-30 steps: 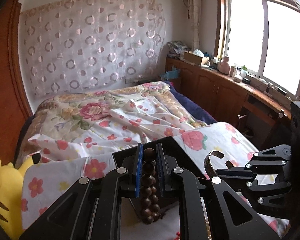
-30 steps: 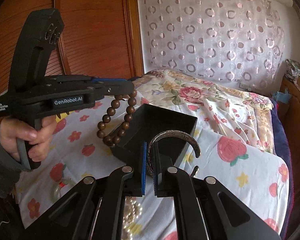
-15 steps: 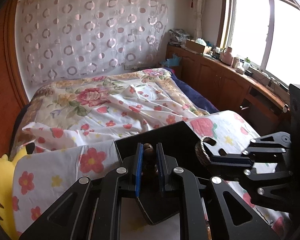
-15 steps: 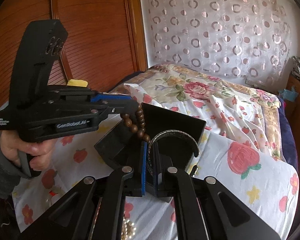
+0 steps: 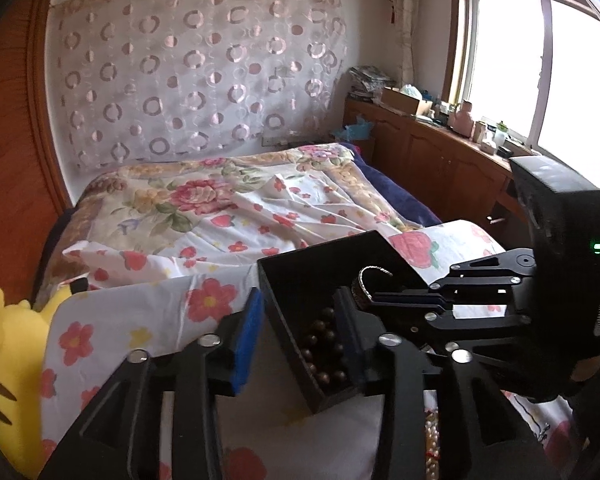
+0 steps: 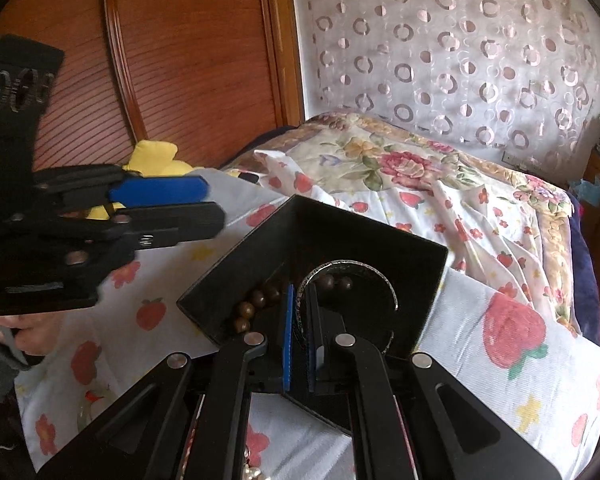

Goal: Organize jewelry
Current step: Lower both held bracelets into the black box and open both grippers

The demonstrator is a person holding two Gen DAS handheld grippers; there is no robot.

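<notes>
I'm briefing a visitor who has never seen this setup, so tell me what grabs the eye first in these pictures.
First, the open black rectangular box on the strawberry-print white bedsheet, with a dark brown wooden bead bracelet lying inside. Next, the right hand-held gripper, shut on an engraved silver metal bangle that it lowers into the box. The left hand-held gripper, jaws just opened, stands empty over the beads, with a yellow plush toy beside it.

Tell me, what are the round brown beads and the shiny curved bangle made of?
The round brown beads look like polished wood: dark brown with a soft sheen, though they could be stone or plastic. The shiny curved bangle looks like silvery metal, with a bright, patterned edge.
</notes>
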